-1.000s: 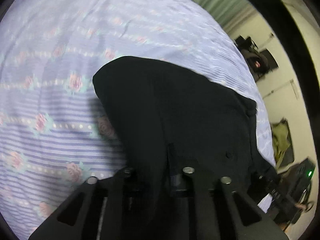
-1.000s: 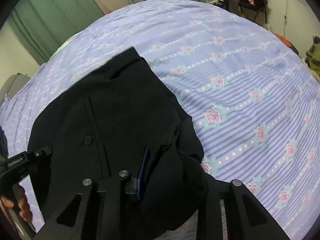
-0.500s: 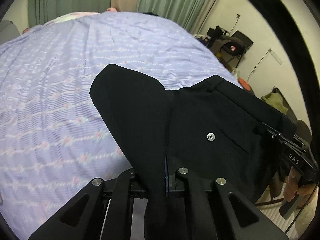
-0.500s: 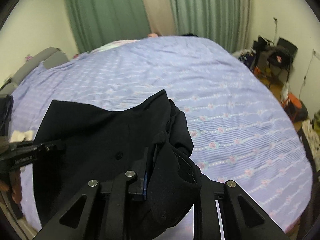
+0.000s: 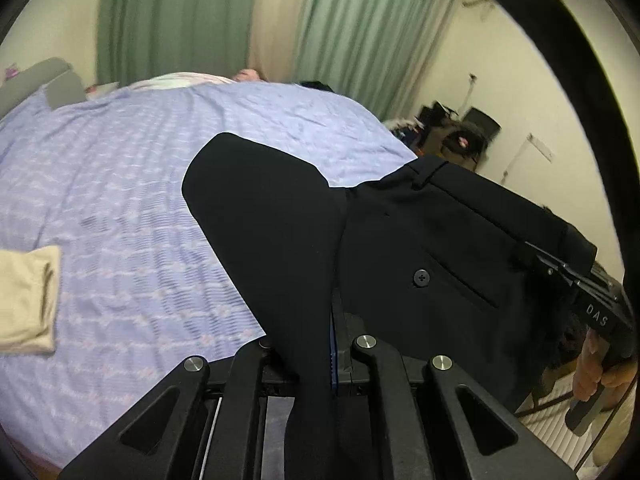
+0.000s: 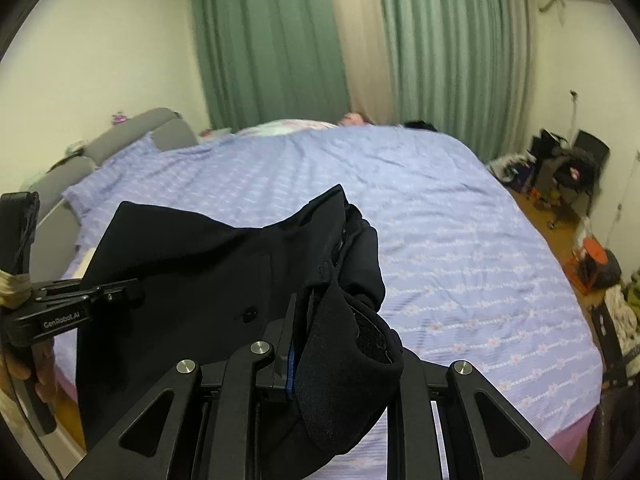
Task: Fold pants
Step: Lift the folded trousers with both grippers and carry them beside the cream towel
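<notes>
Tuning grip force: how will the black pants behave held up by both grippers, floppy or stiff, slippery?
Likely floppy: the pants sag and drape between the left gripper and right gripper. Probably light, since pinches at the fabric's edge seem to hold them above the bed. The smooth weave may slip, so keep both shut firmly.

The black pants [image 5: 400, 248] cover my left gripper's [image 5: 320, 364] fingertips, so only the linkage shows. In the right wrist view, bunched cloth drapes over my right gripper [image 6: 316, 360], hiding its right finger. The pant legs run off the bottom edge of both views. A folded beige cloth [image 5: 26, 300] is cut by the left edge. Dark clutter [image 6: 560, 172] by the far wall is blurred beyond telling.
</notes>
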`<state>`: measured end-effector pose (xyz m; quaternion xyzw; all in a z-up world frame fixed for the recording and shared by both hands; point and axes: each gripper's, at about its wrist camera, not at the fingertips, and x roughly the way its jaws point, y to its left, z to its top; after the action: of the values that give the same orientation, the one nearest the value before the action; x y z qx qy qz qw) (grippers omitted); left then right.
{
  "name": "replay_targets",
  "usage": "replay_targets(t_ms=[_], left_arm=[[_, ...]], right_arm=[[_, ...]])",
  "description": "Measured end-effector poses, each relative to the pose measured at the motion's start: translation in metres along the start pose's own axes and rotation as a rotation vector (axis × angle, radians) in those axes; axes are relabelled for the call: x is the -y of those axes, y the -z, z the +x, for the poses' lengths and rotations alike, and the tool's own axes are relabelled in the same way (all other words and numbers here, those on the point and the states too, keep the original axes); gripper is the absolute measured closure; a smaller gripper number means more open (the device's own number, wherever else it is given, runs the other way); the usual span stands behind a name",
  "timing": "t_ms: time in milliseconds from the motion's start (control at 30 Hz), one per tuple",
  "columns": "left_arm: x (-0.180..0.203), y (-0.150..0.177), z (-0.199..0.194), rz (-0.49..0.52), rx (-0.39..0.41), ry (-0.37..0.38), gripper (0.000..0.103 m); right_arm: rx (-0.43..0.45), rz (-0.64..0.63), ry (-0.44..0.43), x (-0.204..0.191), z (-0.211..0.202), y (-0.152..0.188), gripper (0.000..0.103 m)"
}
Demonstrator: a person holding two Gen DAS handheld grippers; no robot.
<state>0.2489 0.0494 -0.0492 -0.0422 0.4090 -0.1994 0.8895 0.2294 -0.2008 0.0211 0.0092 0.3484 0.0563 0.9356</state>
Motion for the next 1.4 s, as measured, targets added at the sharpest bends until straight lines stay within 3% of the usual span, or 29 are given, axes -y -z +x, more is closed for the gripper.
replay_targets(t_ms=[367,600,900,1033,1200,1400], left_arm=[[-0.018,0.047,-0.070,-0.156,0.059,-0.189,0.094],[-0.038,0.068,-0.087,-0.256,0.084,-0.217,0.094],[-0.118,0.077,-0.121,-0.262,0.109,-0.178,0.094],[-0.174,0.077,-0.144,-0.243,0.092,-0.123,0.094],[-0.223,0.071,-0.157,-0.198,0.063,-0.115,0.094],[-0.265,0.074,-0.162,-0.265,0.067,-0.072,0.094]], right_arm=[[0.016,-0.157,-0.252,-0.052,-0.022,0.000,0.083],[0.010,-0.199,-0.329,-0.086,-0.026,0.002,0.083],[0.031,-0.172,-0.317,-0.166,-0.024,0.001,0.083],[0.021,-0.106,-0.263,-0.215,-0.023,0.007,0.083],[0.003,-0.043,-0.232,-0.275,-0.020,0.017,0.082],[-0.030,-0.091,-0.229,-0.325,-0.019,0.016,0.083]])
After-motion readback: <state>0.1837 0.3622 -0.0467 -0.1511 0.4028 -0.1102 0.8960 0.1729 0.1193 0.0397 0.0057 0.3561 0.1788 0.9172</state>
